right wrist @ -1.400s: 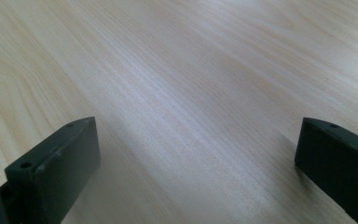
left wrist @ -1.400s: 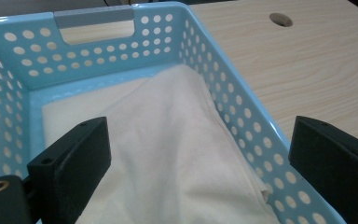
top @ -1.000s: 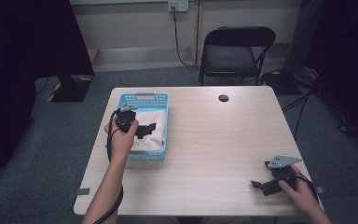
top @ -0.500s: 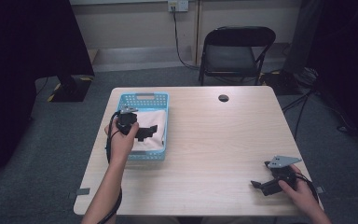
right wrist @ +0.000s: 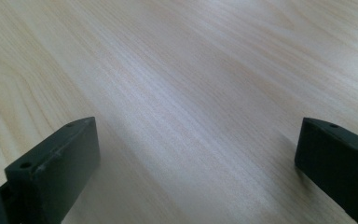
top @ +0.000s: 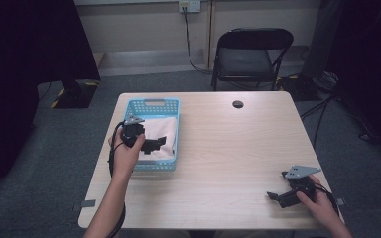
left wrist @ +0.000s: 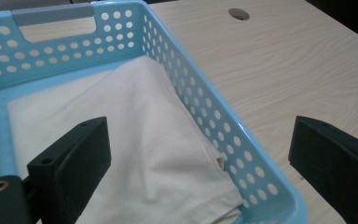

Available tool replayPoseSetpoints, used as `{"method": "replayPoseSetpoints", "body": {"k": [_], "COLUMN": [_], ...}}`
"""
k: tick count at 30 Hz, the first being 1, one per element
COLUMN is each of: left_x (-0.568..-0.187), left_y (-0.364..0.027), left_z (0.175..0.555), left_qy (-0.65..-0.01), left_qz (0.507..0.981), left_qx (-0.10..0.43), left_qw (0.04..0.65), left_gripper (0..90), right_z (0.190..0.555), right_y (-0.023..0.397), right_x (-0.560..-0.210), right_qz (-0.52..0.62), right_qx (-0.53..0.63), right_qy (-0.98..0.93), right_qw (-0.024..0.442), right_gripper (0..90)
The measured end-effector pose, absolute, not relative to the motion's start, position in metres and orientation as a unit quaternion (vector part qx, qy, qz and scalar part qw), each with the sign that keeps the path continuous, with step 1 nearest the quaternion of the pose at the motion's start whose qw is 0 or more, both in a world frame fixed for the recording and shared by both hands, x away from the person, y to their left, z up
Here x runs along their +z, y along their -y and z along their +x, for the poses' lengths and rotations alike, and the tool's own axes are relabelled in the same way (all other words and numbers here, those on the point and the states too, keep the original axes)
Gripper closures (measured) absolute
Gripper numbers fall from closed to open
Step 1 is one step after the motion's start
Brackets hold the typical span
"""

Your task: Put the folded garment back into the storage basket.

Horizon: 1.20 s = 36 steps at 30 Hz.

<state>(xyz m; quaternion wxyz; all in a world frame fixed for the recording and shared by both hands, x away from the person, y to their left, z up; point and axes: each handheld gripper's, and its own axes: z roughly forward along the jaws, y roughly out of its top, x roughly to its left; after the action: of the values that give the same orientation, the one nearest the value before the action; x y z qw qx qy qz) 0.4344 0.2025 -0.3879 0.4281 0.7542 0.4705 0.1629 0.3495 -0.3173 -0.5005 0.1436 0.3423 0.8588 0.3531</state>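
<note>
A light blue perforated basket (top: 151,104) stands on the left half of the wooden table, and a folded cream cloth (top: 164,130) lies inside it. My left gripper (top: 155,144) hovers over the basket's near part, open. In the left gripper view one jaw hangs above the cloth (left wrist: 140,140) and the other is outside the basket's rim (left wrist: 261,172), over the table. My right gripper (top: 277,197) rests low at the table's near right corner, open, with bare wood (right wrist: 182,93) between its jaws.
A round cable hole (top: 237,104) sits in the table near its far edge. A black folding chair (top: 250,54) stands behind the table. Bare tabletop (top: 228,153) stretches between the basket and my right gripper.
My left gripper has shifted slightly toward the near end of the basket. The right gripper has stayed where it was.
</note>
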Motion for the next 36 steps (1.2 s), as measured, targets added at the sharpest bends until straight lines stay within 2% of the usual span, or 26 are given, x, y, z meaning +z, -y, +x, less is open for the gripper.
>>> {"method": "replayPoseSetpoints", "body": {"k": [36], "left_x": [-0.396], "left_y": [-0.222], "left_z": [0.404], "left_qy": [-0.464], "left_qz": [0.752], "left_qx": [0.164], "left_qw": [0.438], "left_gripper": [4.7], "right_z": [0.349], "right_y": [0.317], "right_x": [-0.500], "right_qz": [0.342], "right_qx": [0.353], "right_qy": [-0.859], "right_qw": [0.144], "right_gripper": [0.0]}}
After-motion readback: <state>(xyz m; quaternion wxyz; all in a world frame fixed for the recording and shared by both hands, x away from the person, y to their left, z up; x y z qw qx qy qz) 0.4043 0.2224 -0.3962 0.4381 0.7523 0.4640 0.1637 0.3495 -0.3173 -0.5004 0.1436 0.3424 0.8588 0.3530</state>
